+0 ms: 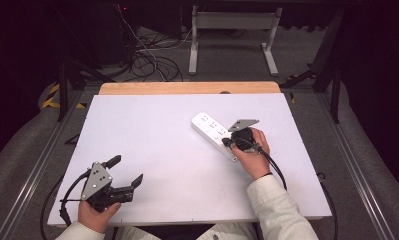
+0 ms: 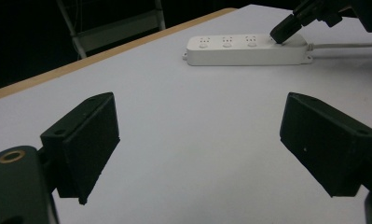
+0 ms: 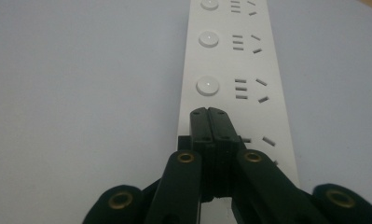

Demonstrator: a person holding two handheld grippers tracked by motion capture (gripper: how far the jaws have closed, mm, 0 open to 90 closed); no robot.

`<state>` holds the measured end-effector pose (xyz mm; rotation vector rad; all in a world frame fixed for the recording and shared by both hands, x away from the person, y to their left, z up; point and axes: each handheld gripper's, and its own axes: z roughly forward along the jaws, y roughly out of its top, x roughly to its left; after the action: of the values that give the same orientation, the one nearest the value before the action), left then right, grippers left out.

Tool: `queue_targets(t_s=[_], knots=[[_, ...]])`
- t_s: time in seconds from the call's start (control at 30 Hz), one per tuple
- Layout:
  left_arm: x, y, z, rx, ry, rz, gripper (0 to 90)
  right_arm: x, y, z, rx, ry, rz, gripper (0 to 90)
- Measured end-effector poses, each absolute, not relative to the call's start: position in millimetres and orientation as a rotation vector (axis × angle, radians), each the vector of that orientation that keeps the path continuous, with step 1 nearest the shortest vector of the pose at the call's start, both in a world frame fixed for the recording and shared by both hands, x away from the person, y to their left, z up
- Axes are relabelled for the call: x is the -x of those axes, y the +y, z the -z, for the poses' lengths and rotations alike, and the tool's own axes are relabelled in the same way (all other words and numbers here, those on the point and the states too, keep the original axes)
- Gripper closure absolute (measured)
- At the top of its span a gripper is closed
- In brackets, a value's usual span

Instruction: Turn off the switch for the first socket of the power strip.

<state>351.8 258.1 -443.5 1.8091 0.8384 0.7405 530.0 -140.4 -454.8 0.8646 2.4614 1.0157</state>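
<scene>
A white power strip (image 1: 208, 126) lies right of centre on the white table (image 1: 162, 145), angled toward the far left. My right gripper (image 1: 227, 142) is shut, its tips resting on the near end of the strip. In the right gripper view the closed jaws (image 3: 208, 113) sit on the power strip (image 3: 235, 60) just below a round button (image 3: 208, 86). My left gripper (image 1: 128, 169) is held open at the front left, with nothing between its fingers. The left gripper view has its open gripper (image 2: 197, 144) over bare table, with the power strip (image 2: 244, 49) and the right gripper (image 2: 279, 36) farther off.
The strip's white cord (image 2: 342, 45) runs off toward the right. A wooden board edge (image 1: 187, 88) borders the table's far side. Beyond it, on the floor, are tangled cables (image 1: 147, 60) and a white frame (image 1: 232, 30).
</scene>
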Motion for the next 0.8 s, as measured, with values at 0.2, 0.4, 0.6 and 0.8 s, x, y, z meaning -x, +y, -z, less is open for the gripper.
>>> queue_targets(t_s=[0.2, 0.4, 0.6, 0.8], knots=[[-351.8, 258.0, 443.5, -1.808, 0.838, -0.743, 11.9, -530.5, -140.2, 456.8, -0.853, 2.464, -1.015, 90.0], [-351.5, 257.7, 443.5, -1.808, 0.837, -0.744, 11.9, -530.6, -139.6, 457.1, -0.842, 2.469, -1.002, 90.0], [-351.4, 257.9, 443.2, -1.811, 0.834, -0.748, 11.9, -530.4, -139.6, 456.9, -0.856, 2.47, -0.998, 90.0], [-350.9, 257.8, 443.1, -1.808, 0.835, -0.749, 11.9, -528.9, -137.7, 456.0, -0.856, 2.473, -0.977, 90.0]])
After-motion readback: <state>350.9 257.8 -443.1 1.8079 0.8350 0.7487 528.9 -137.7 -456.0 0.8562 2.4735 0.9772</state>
